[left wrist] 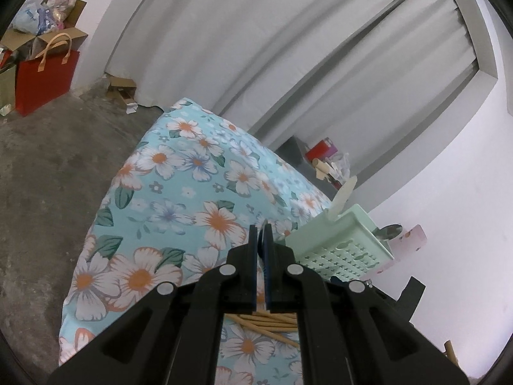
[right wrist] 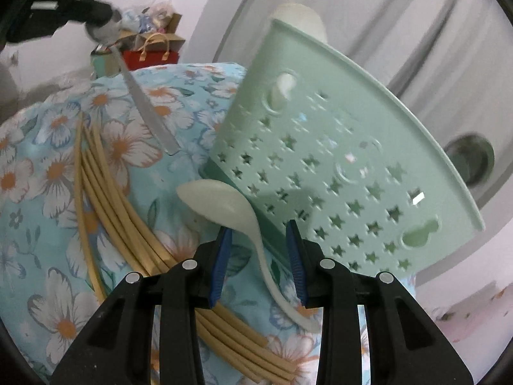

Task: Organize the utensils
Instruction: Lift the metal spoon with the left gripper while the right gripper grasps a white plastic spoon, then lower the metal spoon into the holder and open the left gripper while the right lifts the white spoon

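Note:
A pale green utensil holder [right wrist: 336, 160] with star-shaped holes stands on the floral cloth, and a white utensil [right wrist: 301, 19] sticks up from it. A white plastic spoon [right wrist: 221, 199] lies against the holder's base. Its handle runs between the fingers of my right gripper [right wrist: 258, 227], which is open, and the pads do not touch it. Several bamboo chopsticks [right wrist: 105, 186] lie to the left. My left gripper [left wrist: 263, 227] is shut on a thin metal utensil [right wrist: 147, 106], whose flat handle hangs down over the cloth. The left wrist view shows the holder [left wrist: 340, 240] to the right.
The floral cloth [left wrist: 179, 192] covers a raised surface that drops off to a concrete floor [left wrist: 48, 176] on the left. A red paper bag [left wrist: 45, 77] and cardboard boxes [left wrist: 48, 29] stand by the far wall. Grey curtains [left wrist: 288, 48] hang behind.

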{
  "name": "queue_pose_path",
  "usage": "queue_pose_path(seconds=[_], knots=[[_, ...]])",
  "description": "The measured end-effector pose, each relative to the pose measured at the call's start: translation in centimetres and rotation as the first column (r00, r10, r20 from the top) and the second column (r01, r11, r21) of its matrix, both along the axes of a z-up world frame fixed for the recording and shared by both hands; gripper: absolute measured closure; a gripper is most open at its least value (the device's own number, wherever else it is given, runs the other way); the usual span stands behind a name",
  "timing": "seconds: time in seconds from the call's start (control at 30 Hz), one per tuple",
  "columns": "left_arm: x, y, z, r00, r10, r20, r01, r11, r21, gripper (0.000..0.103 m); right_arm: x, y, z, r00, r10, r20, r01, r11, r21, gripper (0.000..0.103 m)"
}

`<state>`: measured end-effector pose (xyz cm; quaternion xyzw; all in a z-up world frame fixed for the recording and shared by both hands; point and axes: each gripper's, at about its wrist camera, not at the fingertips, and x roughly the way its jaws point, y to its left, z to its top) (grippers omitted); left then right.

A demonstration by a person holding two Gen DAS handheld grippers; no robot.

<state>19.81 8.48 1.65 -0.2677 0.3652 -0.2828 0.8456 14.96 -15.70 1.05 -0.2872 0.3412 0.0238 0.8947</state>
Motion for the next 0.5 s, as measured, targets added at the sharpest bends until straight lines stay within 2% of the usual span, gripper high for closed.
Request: queue_pose_path(seconds=[0.07,0.23,0.5], knots=[[-0.1,0.0,0.0,1.000,0.002,0.001,-0.002,1.000,0.002,0.100,0.3,0.6,-0.4,1.000,0.023,0.003,-0.023,0.999,-0.035,0.073],[-0.5,0.0,0.3,1.000,0.009,0.026,-0.010,1.000,0.024,0.100,0.5,2.2,-1.7,0.998,0.056,0.033,-0.051,0.990,-0.131,0.100],[-2.2,-0.9,3.8,0.982,0.025,0.186,-0.037,0.997,0.066,0.100,-0.5,1.1,1.1,0.986,0.003,0.169,0.007,0.998,-0.061,0.101]])
